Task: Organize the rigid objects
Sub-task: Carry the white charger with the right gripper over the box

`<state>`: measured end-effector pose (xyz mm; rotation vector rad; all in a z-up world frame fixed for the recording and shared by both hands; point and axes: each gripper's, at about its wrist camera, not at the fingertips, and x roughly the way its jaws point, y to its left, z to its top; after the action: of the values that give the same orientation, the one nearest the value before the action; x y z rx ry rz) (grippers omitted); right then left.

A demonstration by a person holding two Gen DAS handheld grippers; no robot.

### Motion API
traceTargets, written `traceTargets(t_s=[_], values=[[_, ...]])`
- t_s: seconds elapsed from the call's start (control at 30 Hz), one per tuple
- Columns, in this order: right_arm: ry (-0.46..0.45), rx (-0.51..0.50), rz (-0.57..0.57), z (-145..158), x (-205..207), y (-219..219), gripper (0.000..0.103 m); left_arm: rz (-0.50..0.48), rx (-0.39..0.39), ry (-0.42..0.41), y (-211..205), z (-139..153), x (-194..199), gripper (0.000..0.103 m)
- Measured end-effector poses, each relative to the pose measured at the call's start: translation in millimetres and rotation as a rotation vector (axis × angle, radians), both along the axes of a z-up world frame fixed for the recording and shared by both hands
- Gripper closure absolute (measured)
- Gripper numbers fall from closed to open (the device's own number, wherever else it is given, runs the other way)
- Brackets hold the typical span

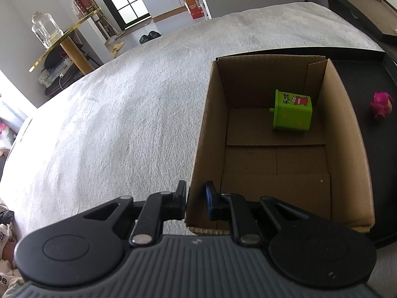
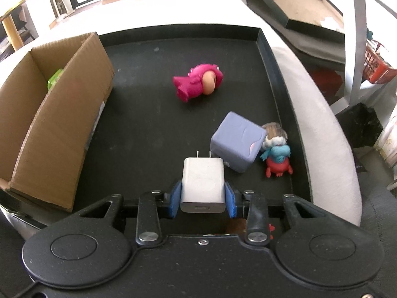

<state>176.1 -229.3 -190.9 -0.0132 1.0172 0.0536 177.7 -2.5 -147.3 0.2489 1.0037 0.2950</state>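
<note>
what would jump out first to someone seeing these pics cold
The white charger clamped in the right gripper, prongs pointing away over the black tray. Beyond it lies the bright pink toy on its side mid-tray, with a purple cube nearer on the right. In the left view, the left gripper pinches the near wall of the cardboard box, where a green box sits at the far end.

The left claw (image 1: 196,200) is matte black plastic, with two round discs, silver pivot rivets on its link arms, a ribbed grey housing and a blue pad on one finger. The right claw (image 2: 203,198) is speckled black, with blue pads (image 2: 175,200) and silver rivets.
</note>
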Motion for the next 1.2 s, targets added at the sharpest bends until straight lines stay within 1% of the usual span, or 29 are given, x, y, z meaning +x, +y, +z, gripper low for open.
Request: traceTargets(t_s=[0.3, 0.7, 0.93, 1.2], values=[[-0.077, -0.015, 0.037, 31.0, -1.4, 8.0, 0.067, 0.000, 0.005, -0.004, -1.9, 1.1, -0.2, 0.088], [-0.172, -0.008, 0.088, 66.5, 2.3, 25.2, 0.067, -0.010, 0.023, -0.005, -4.7, 0.4, -1.2, 0.088], [-0.216, -0.009, 0.141, 82.8, 4.2, 41.1, 0.067, -0.010, 0.019, -0.005, -4.4, -0.1, -1.1, 0.089], [-0.253, -0.023, 0.229, 95.1, 8.9, 61.5, 0.067, -0.006, -0.001, -0.011, -0.7, 1.3, -2.1, 0.089]])
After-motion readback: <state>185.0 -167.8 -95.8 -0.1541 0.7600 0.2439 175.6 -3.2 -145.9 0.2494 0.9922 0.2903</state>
